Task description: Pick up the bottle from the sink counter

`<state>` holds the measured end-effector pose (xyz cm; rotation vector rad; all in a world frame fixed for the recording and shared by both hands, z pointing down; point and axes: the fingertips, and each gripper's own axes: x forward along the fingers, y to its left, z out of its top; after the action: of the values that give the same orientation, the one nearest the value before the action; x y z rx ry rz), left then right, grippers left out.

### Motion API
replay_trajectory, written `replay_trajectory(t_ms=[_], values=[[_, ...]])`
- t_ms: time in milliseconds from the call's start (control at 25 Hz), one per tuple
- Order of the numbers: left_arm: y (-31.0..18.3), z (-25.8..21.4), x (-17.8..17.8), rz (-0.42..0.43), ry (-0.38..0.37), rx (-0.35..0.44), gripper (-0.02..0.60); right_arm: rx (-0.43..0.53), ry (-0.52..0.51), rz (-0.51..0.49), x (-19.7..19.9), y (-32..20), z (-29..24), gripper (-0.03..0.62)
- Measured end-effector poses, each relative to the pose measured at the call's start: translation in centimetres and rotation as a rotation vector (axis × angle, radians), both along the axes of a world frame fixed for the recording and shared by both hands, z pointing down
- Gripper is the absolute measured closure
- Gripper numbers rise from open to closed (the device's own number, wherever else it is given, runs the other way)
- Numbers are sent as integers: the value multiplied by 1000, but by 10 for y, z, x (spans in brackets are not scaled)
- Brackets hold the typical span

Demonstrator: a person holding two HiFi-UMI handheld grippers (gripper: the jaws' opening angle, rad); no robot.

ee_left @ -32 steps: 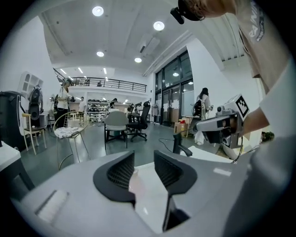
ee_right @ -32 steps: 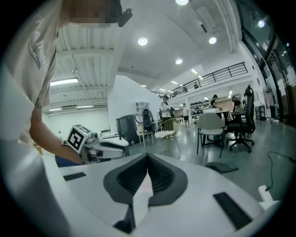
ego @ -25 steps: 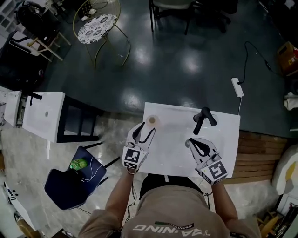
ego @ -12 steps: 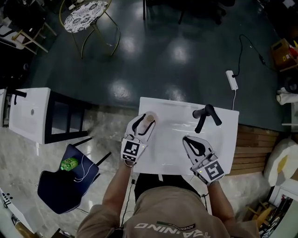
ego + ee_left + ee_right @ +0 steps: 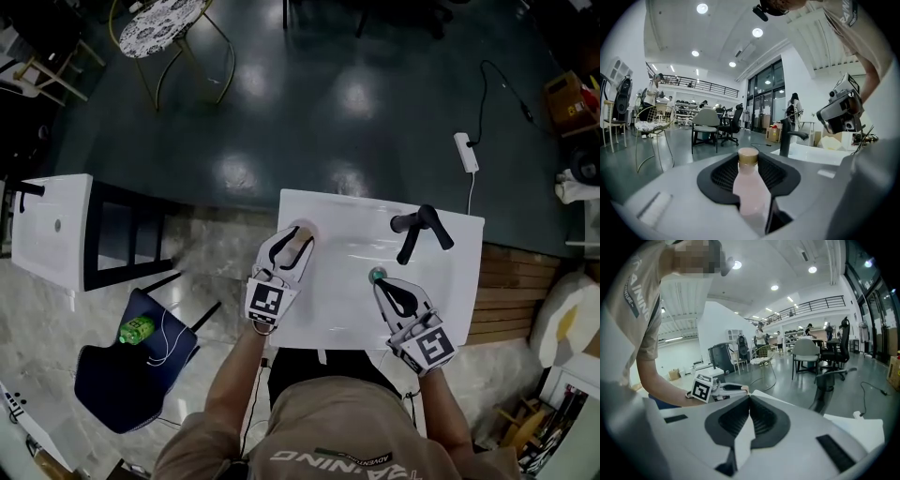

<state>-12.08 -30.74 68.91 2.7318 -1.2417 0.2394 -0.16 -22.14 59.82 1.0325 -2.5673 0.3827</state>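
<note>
A pale pink bottle (image 5: 301,246) with a gold cap stands at the back left of the white sink counter (image 5: 342,314). My left gripper (image 5: 297,236) reaches round it. In the left gripper view the bottle (image 5: 751,194) fills the gap, and the jaws have just been closing, so both black pads now lie against its sides. My right gripper (image 5: 382,281) hovers over the basin by the round drain (image 5: 377,276), shut and empty, with its tips meeting (image 5: 749,397). The right gripper view also shows the left gripper (image 5: 719,389) and the forearm holding it.
A black faucet (image 5: 414,232) stands at the counter's back right, just beyond my right gripper. A blue chair (image 5: 131,361) with a green bottle (image 5: 138,329) sits on the floor to the left. A white side table (image 5: 52,234) stands further left and a power strip (image 5: 466,152) lies behind the counter.
My left gripper has come forward round the bottle and its jaws have narrowed onto it. The right gripper has sunk a little towards the basin, where the drain now shows at its tips.
</note>
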Motion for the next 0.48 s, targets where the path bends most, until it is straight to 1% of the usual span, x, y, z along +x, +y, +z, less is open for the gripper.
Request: replay_trajectory(t_ms=[120, 280, 480], values=[[1, -1, 1, 14, -1, 18, 443, -32, 14, 6, -2, 4, 6, 583], [-1, -2, 1, 18, -5, 45, 445, -17, 3, -7, -5, 5, 8, 583], [0, -2, 1, 14, 4, 56, 449, -38, 14, 0, -1, 8, 17, 583]])
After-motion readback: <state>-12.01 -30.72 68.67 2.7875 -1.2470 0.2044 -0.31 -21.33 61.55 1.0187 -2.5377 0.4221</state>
